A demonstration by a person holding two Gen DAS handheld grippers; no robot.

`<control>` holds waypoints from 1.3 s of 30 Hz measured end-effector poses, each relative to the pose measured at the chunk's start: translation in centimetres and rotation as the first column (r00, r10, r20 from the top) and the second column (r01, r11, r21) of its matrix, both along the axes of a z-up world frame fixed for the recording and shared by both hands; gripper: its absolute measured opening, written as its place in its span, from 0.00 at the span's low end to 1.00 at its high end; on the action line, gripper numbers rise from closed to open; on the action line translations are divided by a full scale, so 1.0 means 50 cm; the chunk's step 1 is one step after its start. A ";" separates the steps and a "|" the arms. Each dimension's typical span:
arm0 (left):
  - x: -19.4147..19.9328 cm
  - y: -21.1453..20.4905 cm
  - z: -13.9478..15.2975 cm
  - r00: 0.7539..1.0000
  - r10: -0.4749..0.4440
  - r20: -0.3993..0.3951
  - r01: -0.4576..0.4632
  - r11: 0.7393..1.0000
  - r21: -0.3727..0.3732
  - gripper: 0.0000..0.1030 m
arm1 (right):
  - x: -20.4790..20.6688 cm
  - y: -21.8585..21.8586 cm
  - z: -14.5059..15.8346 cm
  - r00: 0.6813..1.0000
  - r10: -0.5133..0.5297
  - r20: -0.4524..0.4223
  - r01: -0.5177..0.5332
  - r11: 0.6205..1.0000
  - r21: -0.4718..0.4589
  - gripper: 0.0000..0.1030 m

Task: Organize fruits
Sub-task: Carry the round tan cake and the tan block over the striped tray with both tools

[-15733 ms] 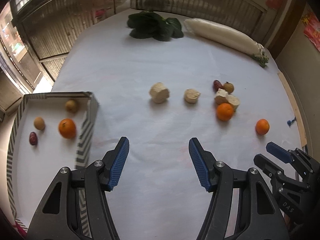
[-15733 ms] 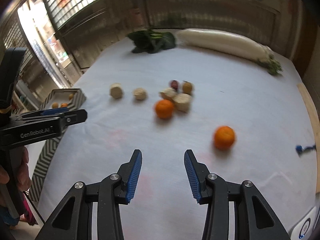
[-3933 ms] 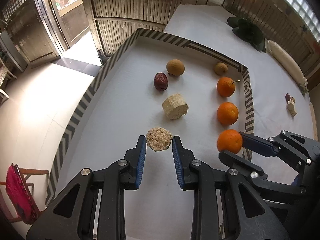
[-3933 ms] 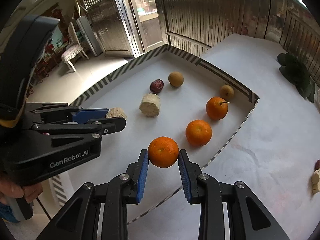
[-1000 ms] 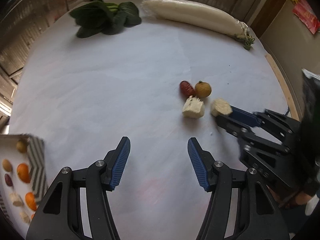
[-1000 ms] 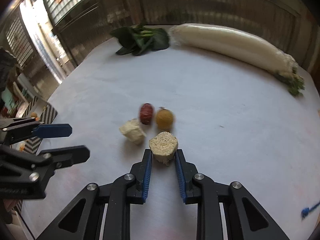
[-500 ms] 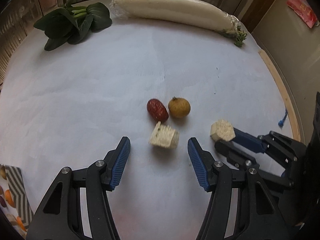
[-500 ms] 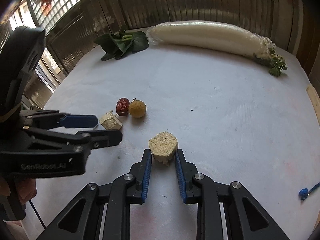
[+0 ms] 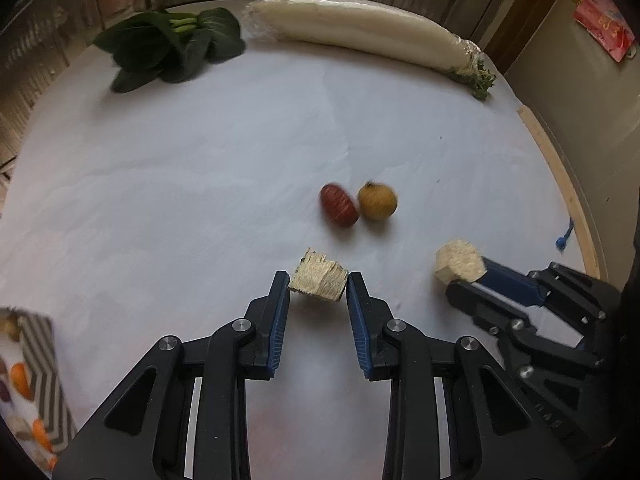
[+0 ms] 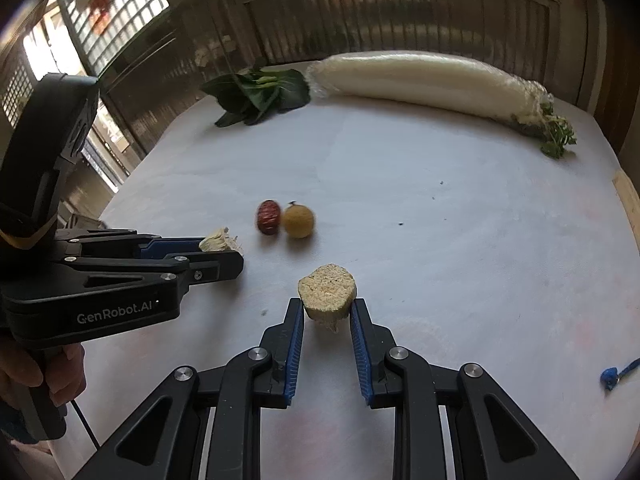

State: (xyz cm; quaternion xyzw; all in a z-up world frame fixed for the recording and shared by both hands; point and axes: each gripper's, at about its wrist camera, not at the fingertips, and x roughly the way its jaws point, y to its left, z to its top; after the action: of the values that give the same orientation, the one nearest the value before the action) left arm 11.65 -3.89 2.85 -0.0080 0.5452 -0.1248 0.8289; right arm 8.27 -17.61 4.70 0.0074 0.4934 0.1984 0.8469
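Observation:
My left gripper (image 9: 318, 282) is shut on a pale fibrous chunk (image 9: 319, 280) just above the white table; it also shows in the right wrist view (image 10: 220, 242). My right gripper (image 10: 326, 306) is shut on a round beige fibrous piece (image 10: 327, 290), also seen at the right of the left wrist view (image 9: 459, 266). A red date (image 9: 338, 205) and a small yellow-brown fruit (image 9: 377, 201) lie side by side on the cloth just beyond both grippers. The striped tray (image 9: 44, 344) with several fruits sits at the far left edge.
A long white radish (image 9: 360, 36) and a leafy green bunch (image 9: 172, 46) lie at the table's far side. A small blue object (image 10: 614, 376) lies near the right edge. The table's wooden right rim (image 9: 560, 184) is close.
My left gripper has moved forward and closed on the pale chunk that lay between its open fingers. My right gripper still holds the round beige piece.

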 end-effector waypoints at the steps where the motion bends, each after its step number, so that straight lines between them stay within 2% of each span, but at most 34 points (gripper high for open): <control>1: -0.010 0.008 0.004 1.000 0.008 0.003 -0.008 1.000 0.004 0.28 | -0.002 0.004 0.002 1.000 0.002 0.000 -0.002 1.000 0.002 0.22; 11: -0.122 0.091 0.040 0.993 0.113 0.025 -0.113 0.993 0.018 0.28 | -0.065 0.061 0.024 0.998 0.060 -0.010 -0.059 0.998 0.012 0.22; 19: -0.196 0.156 0.075 0.981 0.179 0.072 -0.181 0.983 0.034 0.28 | -0.113 0.134 0.054 0.991 0.135 0.009 -0.135 0.991 0.009 0.22; 39: -0.298 0.317 0.116 0.937 0.325 0.130 -0.336 0.939 0.071 0.28 | -0.192 0.330 0.103 0.942 0.328 0.071 -0.330 0.944 0.011 0.22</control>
State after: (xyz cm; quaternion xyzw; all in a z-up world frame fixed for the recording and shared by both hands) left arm -3.24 11.93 8.64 -0.0537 0.4921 0.0413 0.8679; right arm -1.32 -1.11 9.87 -0.0723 0.4562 0.3428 0.8180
